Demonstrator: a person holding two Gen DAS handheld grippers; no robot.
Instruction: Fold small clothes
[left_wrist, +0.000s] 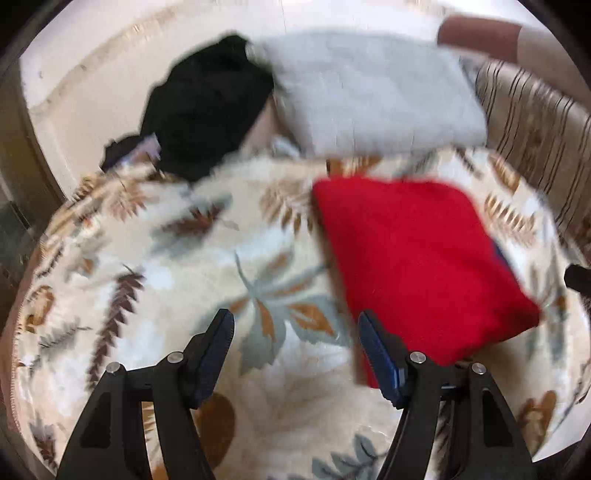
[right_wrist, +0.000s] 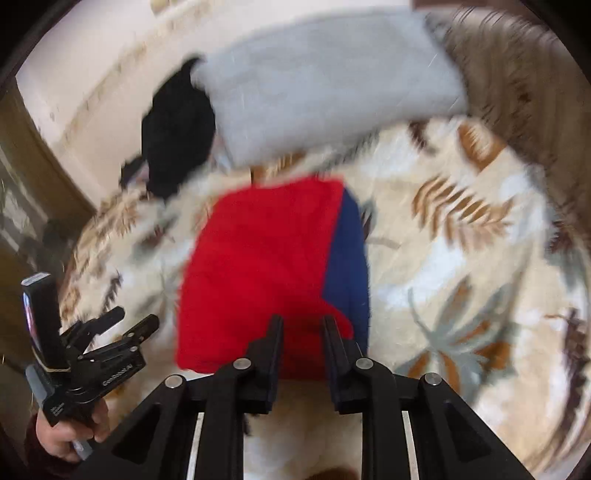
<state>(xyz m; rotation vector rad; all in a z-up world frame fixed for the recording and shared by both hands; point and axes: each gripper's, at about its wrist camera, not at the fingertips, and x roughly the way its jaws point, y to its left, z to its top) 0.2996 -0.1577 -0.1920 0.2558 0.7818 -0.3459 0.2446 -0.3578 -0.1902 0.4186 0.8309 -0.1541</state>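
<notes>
A folded red garment (left_wrist: 417, 266) with a blue part (right_wrist: 349, 254) lies flat on the floral blanket (left_wrist: 177, 266). My left gripper (left_wrist: 294, 315) hovers over the blanket just left of the red garment's near corner, its jaws wide apart with nothing between them. It also shows in the right wrist view, where a hand holds the left gripper (right_wrist: 136, 318) at the lower left. My right gripper (right_wrist: 303, 321) hangs above the near edge of the red garment (right_wrist: 258, 273), its jaws a narrow gap apart, and I see no cloth pinched. Both views are motion-blurred.
A folded grey cloth (left_wrist: 373, 92) lies beyond the red garment, with a heap of black clothes (left_wrist: 207, 103) to its left. A brown striped fabric (left_wrist: 535, 122) runs along the right. A pale wall (left_wrist: 92, 66) stands behind the bed's far edge.
</notes>
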